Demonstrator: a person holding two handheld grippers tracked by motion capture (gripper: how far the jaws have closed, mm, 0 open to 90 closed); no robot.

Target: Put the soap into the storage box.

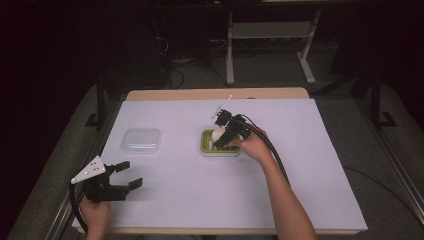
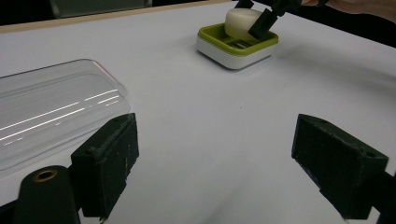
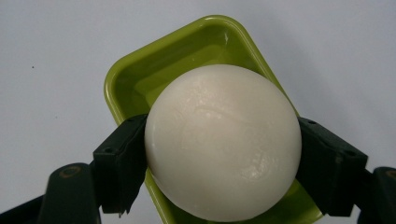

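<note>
Here, my right gripper (image 1: 224,134) clamps a round white soap bar (image 3: 222,140) between both jaws, just over the green soap dish (image 3: 140,79) at the middle of the white-covered table (image 1: 300,165). Whether I am placing or lifting it, I cannot tell. My left gripper (image 1: 120,176) rests open and empty near a clear plastic lid (image 2: 46,112), which is untouched.
</note>
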